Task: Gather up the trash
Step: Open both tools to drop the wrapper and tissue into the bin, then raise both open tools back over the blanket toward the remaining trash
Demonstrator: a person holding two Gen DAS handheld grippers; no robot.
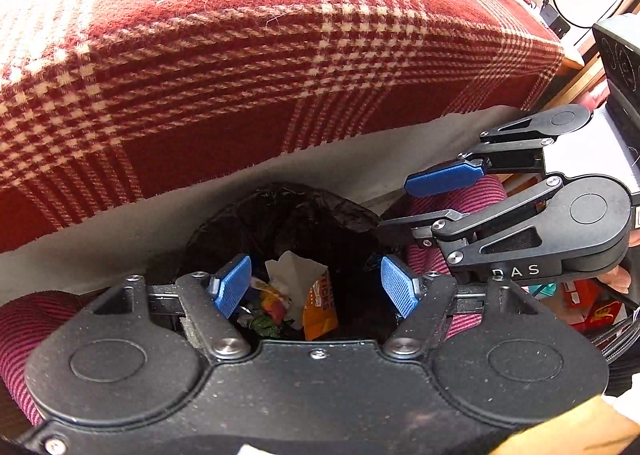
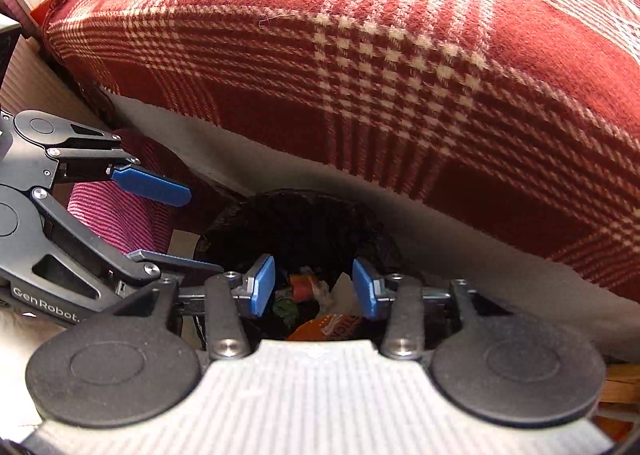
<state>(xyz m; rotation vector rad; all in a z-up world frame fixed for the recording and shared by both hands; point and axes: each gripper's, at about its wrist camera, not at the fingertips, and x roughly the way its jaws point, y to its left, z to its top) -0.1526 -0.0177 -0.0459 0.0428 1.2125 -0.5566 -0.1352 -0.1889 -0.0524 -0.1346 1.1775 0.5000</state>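
A bin lined with a black bag (image 1: 288,195) (image 2: 300,199) stands on the floor against the bed. Inside it lie a crumpled white tissue (image 1: 294,271) (image 2: 344,287), an orange snack wrapper (image 1: 320,307) (image 2: 320,327) and several colourful wrappers. My left gripper (image 1: 316,287) (image 2: 204,229) hangs over the bin mouth, tilted steeply down, open; its blue pads touch nothing. My right gripper (image 2: 314,287) (image 1: 424,201) hovers beside it over the same bin, also open and empty. The trash seen between the jaws lies lower, down in the bag.
A bed under a red plaid blanket (image 1: 240,55) (image 2: 360,75) fills the far side. Pink striped fabric (image 1: 460,199) (image 2: 116,211) flanks the bin. At the right are snack packets (image 1: 588,303), a dark device (image 1: 620,55), and cables with a charger (image 1: 556,19).
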